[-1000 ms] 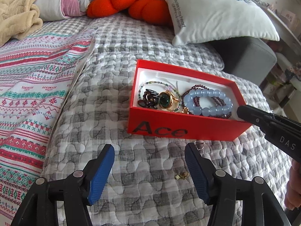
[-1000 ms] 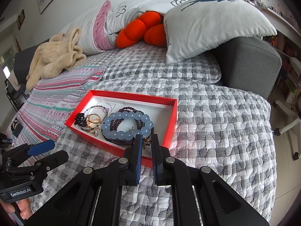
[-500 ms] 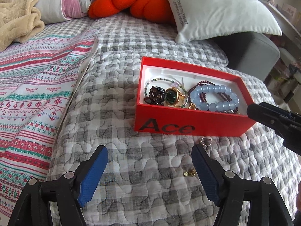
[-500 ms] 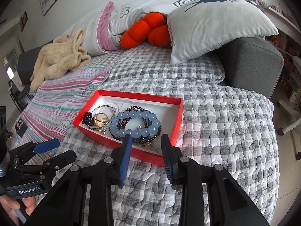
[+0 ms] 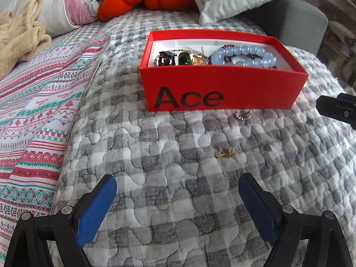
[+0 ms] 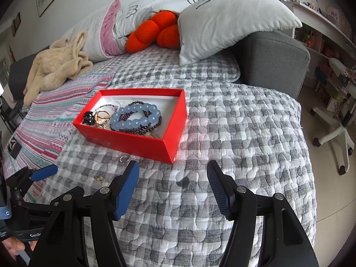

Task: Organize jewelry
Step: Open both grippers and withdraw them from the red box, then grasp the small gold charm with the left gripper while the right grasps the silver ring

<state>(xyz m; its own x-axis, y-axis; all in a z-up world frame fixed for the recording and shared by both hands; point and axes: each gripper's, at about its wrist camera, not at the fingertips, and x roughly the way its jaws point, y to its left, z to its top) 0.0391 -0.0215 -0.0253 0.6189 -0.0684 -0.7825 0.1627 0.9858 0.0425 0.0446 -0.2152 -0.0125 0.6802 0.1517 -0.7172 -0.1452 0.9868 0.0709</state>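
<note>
Box: red box point(image 5: 222, 89) marked "Ace" lies open on the grey checked quilt point(image 5: 166, 200) of the bed; in the left view it sits at 12 o'clock from the left gripper point(image 5: 176, 200).
In the box: blue bead bracelet point(image 5: 244, 54) over a dark red bead string point(image 6: 146, 129), a green-stone ring point(image 5: 184, 58) and a black piece point(image 5: 165, 59) toward the 9 o'clock end.
Loose on quilt: a small silver ring point(image 5: 243, 114) just beside the box's front wall, at 6 o'clock from it; a small gold piece point(image 5: 225, 152) a little nearer the left gripper, apart from the ring.
Left gripper: jaws released, spread wide, nothing between them, low over the quilt; the gold piece lies ahead at about 1 o'clock.
Right gripper point(image 6: 172, 187): jaws released and empty, above the quilt; the box lies at 11 o'clock from it, the silver ring point(image 6: 124, 158) just off its left fingertip.
Far end: white pillow point(image 6: 229, 20), orange cushion point(image 6: 153, 32), beige blanket point(image 6: 57, 66) at 12 to 10 o'clock.
</note>
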